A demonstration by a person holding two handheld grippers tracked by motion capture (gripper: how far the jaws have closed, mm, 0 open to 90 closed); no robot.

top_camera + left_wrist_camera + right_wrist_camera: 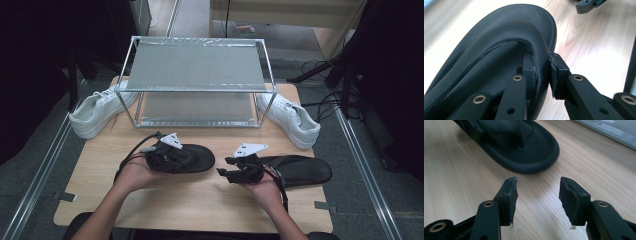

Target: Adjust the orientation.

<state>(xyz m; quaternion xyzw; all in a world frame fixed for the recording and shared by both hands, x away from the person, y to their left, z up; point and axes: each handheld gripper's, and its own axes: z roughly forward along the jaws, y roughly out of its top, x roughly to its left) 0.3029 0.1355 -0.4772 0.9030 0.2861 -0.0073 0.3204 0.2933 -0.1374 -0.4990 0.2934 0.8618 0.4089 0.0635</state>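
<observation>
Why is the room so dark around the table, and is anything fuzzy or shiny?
High view: the floor around the table lies in deep shadow and the rack shelf gleams. Left gripper view: the black sandal looks sharp with a soft sheen, the far wood fuzzy. Right gripper view: the wood looks washed out toward the top.

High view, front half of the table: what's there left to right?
Left claw shut on the left black sandal → right claw, open and holding nothing → right black sandal, flat on the table.
</observation>
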